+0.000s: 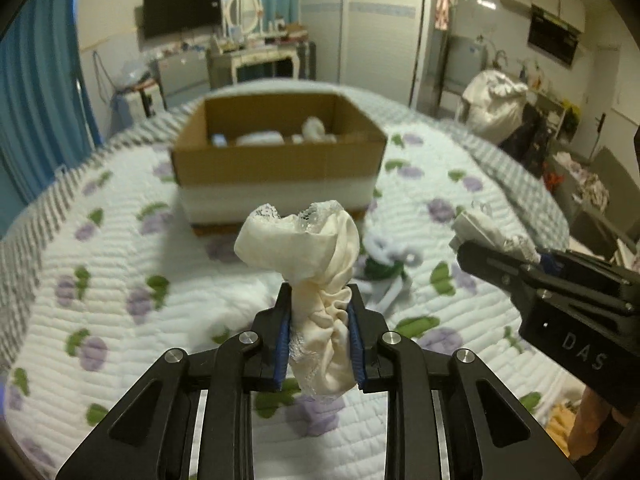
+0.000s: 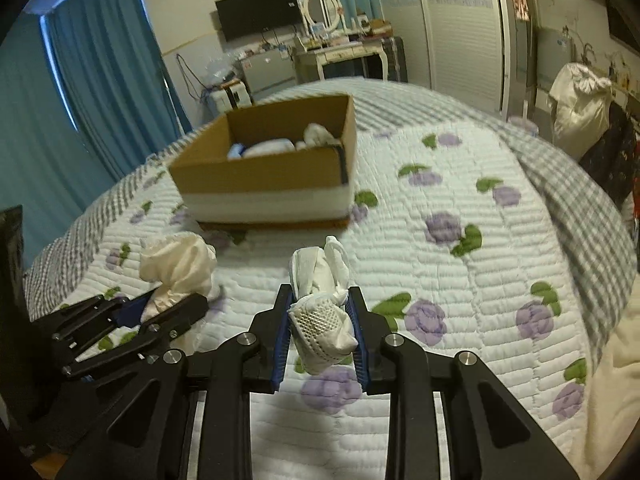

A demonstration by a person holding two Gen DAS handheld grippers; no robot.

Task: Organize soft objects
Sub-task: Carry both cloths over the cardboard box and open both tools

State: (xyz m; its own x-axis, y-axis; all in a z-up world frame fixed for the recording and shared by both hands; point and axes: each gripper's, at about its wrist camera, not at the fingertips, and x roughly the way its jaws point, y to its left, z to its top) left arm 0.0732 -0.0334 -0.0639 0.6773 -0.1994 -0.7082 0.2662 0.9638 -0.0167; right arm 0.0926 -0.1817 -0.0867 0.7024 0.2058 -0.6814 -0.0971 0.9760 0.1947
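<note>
Socks already lie in the box [image 1: 280, 164] at twelve o'clock, my left tongs [image 1: 320, 300] clamp a cream sock [image 1: 316, 248], my right tongs [image 2: 320, 300] clamp a white sock [image 2: 320, 320], both unboxed.

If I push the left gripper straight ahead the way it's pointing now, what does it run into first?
Most likely the near wall of the cardboard box, straight ahead of the left gripper and the cream garment it grips. The gap between looks free, though depth is hard to judge.
</note>
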